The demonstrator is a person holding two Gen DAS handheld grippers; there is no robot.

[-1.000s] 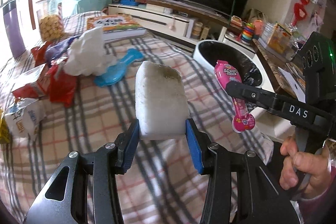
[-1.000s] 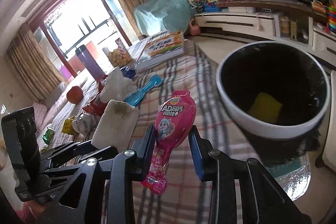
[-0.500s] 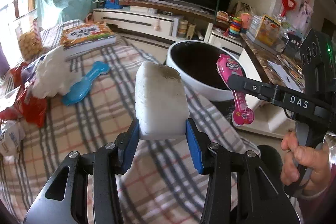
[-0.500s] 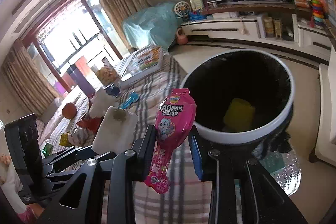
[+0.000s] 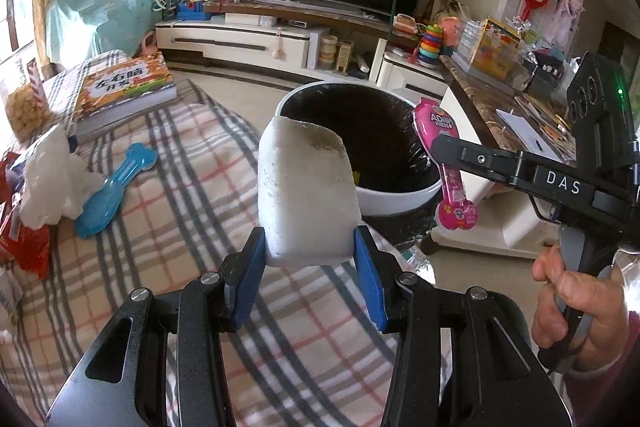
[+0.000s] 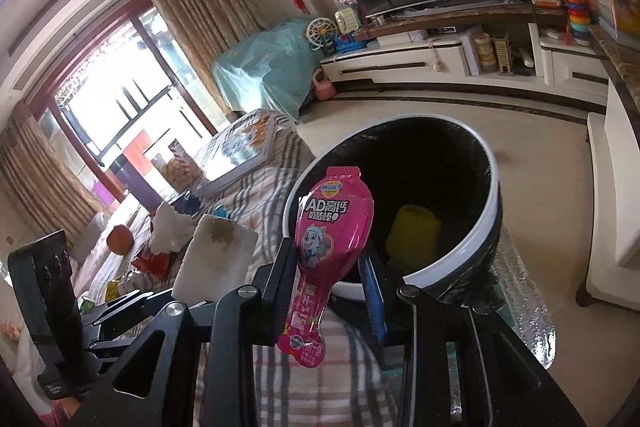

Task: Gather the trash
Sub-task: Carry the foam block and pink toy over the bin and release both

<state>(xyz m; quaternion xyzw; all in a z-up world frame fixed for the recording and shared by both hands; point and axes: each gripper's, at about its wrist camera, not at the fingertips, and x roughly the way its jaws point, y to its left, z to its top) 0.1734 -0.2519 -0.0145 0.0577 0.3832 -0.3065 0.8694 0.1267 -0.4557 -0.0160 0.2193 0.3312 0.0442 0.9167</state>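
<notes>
My left gripper (image 5: 309,259) is shut on a dirty white sponge block (image 5: 304,187), held upright above the plaid cloth. My right gripper (image 6: 328,271) is shut on a pink snack wrapper (image 6: 330,239), which hangs between its blue pads. Just beyond both stands a white-rimmed bin with a black liner (image 5: 400,193) (image 6: 490,227), and a yellow sponge (image 6: 414,233) lies inside it. In the left wrist view the right gripper (image 5: 442,157) holds the pink wrapper (image 5: 454,193) at the bin's right rim. The white sponge (image 6: 218,259) and left gripper show at the lower left of the right wrist view.
On the plaid-covered table (image 5: 172,203) lie a blue plastic spoon-shaped piece (image 5: 114,195), crumpled white tissue (image 5: 50,183), red wrappers (image 5: 28,247) and a book (image 5: 124,87). A TV stand (image 5: 256,43) runs along the far wall. A low white table (image 5: 516,227) stands right of the bin.
Both grippers have carried their loads across the table toward the bin. The bin now sits much closer and more central in both views, and the table litter has slid left.
</notes>
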